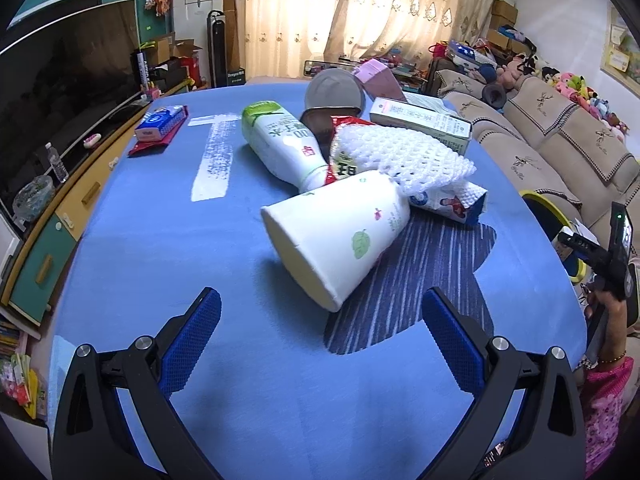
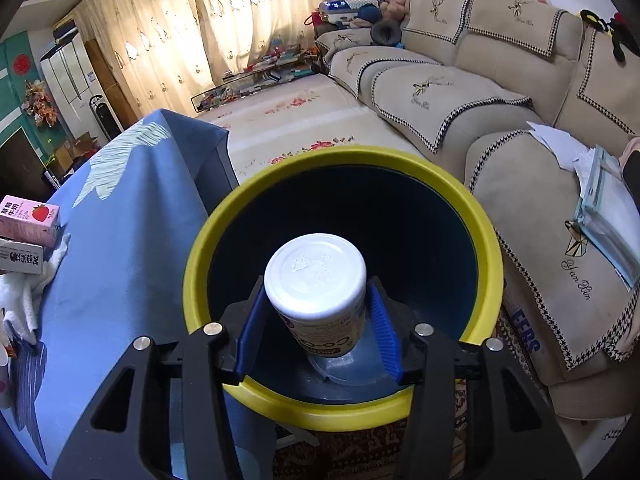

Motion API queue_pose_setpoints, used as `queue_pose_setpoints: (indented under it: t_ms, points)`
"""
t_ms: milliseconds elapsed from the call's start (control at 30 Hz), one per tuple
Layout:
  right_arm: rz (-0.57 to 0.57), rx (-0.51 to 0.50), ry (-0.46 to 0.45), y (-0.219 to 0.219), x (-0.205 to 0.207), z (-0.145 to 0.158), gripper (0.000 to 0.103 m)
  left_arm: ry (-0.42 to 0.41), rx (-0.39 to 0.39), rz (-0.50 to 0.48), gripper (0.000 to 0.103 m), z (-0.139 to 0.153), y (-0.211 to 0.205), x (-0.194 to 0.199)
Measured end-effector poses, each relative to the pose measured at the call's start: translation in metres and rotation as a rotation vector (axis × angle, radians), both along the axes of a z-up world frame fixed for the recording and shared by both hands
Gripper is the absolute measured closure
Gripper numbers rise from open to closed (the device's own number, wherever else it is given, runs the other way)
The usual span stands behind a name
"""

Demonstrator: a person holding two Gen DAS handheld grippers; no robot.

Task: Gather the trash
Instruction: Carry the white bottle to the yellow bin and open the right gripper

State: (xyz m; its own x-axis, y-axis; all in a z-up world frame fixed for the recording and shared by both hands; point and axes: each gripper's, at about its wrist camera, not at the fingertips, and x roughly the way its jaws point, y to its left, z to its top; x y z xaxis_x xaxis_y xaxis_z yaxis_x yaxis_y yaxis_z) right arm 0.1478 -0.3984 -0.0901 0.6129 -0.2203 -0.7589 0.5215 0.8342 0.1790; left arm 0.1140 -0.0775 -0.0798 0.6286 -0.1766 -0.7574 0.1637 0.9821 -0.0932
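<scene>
A pile of trash lies on the blue table (image 1: 280, 380): a tipped paper cup (image 1: 340, 236), a white and green bottle (image 1: 284, 144), white foam netting (image 1: 400, 152), a milk carton (image 1: 420, 120) and a small printed carton (image 1: 448, 202). My left gripper (image 1: 320, 316) is open just in front of the paper cup, touching nothing. My right gripper (image 2: 316, 300) is shut on a white bottle (image 2: 318, 280), held bottom-up over the opening of the yellow-rimmed dark bin (image 2: 486, 240). The right gripper also shows at the right edge of the left wrist view (image 1: 616, 256).
A tissue pack (image 1: 160, 124) on a red packet lies at the table's far left. A pink strawberry milk carton (image 2: 28, 220) lies at the table's end. A beige sofa (image 2: 460, 92) stands right of the bin. A TV cabinet (image 1: 60, 216) runs along the left.
</scene>
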Motion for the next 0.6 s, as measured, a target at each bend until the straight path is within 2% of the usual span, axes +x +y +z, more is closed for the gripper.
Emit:
queue_pose_setpoints:
  t_ms: [467, 600]
  points:
    - [0.018, -0.034, -0.033, 0.016, -0.007, 0.022, 0.048, -0.021, -0.039, -0.057, 0.005, -0.004, -0.002, 0.015]
    - [0.02, -0.054, -0.041, 0.019, -0.008, 0.029, 0.048, -0.022, -0.045, -0.095, 0.016, -0.006, -0.008, 0.022]
